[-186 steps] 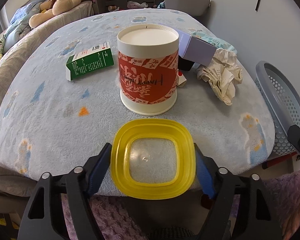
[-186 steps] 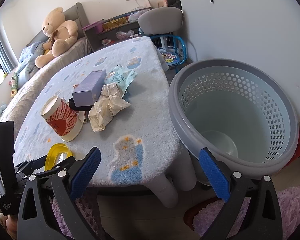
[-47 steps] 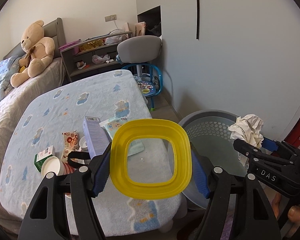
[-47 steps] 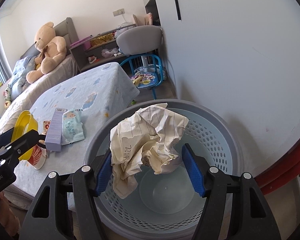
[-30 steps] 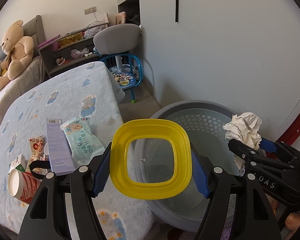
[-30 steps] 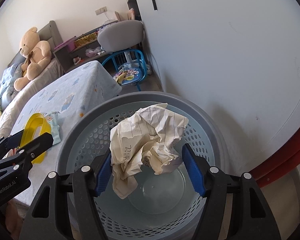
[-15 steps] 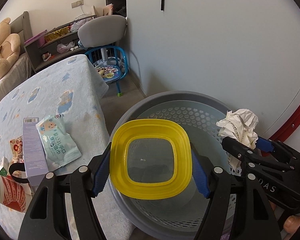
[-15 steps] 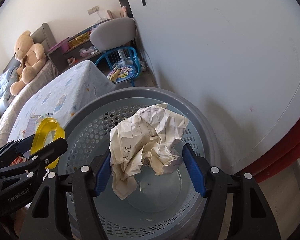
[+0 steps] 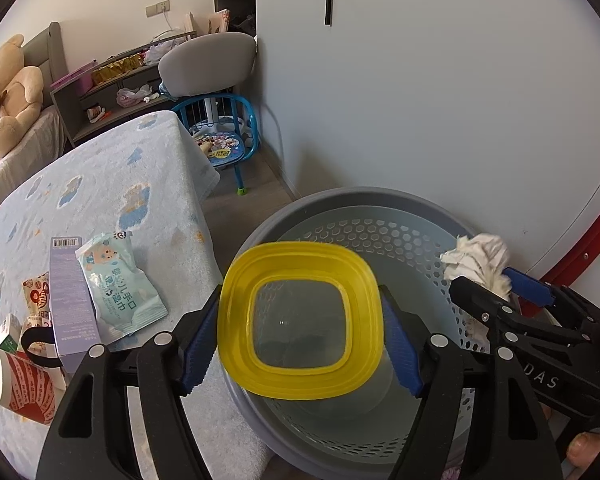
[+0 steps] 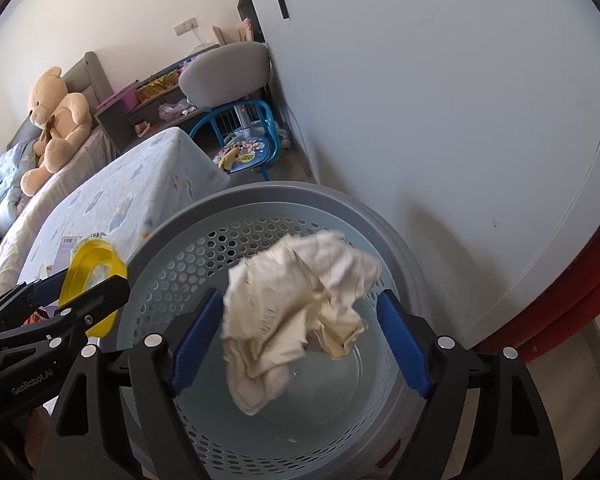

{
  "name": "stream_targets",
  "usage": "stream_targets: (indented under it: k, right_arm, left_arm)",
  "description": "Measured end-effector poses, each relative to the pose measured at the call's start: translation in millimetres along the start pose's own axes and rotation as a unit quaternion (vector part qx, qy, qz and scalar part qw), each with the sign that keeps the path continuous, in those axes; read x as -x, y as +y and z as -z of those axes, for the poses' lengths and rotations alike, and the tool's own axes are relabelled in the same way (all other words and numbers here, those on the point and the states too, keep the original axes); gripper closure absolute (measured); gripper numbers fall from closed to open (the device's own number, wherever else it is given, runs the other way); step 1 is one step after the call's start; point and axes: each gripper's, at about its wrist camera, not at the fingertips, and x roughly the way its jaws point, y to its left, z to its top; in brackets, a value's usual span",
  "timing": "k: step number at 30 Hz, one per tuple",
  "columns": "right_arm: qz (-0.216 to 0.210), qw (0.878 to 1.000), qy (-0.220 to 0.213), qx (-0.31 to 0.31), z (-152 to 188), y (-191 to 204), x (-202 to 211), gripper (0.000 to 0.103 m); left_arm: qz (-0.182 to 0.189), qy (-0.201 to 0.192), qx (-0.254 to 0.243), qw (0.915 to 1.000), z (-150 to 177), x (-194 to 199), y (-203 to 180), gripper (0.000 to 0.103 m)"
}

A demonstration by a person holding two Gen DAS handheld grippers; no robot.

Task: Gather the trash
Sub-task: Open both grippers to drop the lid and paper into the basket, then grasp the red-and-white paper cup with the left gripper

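1. The table, under a blue printed cover, is carrying the leftover trash near its front-left corner: a purple box, a wipes packet, a red paper cup and small cartons. Judged: these are waiting for later trips.
2. The grey perforated basket is standing on the floor just beside the table's right edge, against the wall. Its bottom is looking bare.
3. The left gripper is hovering over the basket's near-left rim w/ the yellow lid btwn its blue pads. The jaws are opening; the lid is tilting and seems to be touching the pads only lightly, if at all.
4. The right gripper is hanging over the basket's centre. Its jaws are opening wide, and both pads are standing clear of the crumpled paper, which is blurring, prob. already dropping.
5. Doing the step well (judgement):
   a. Keep both grippers inside the rim line until each item is falling free.
   b. Open the left jaws fully; the lid is overhanging the near rim, so nudge it twd the centre first.
   c. Avoid knocking the two grippers together; they are working close.
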Motion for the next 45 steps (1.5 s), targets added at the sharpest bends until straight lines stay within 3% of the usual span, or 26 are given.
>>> stream_targets:
  k: [4, 45]
  right_arm:
    - [0.000, 1.000, -0.003, 0.003, -1, 1, 1, 0.020]
    - [-0.010, 1.000, 0.001, 0.011, 4, 9, 0, 0.020]
  left_arm:
    - [-0.002, -0.003, 0.002, 1.0000, 0, 3, 1, 0.027]
    - [-0.015, -0.004, 0.021, 0.9997, 14, 16, 17, 0.027]
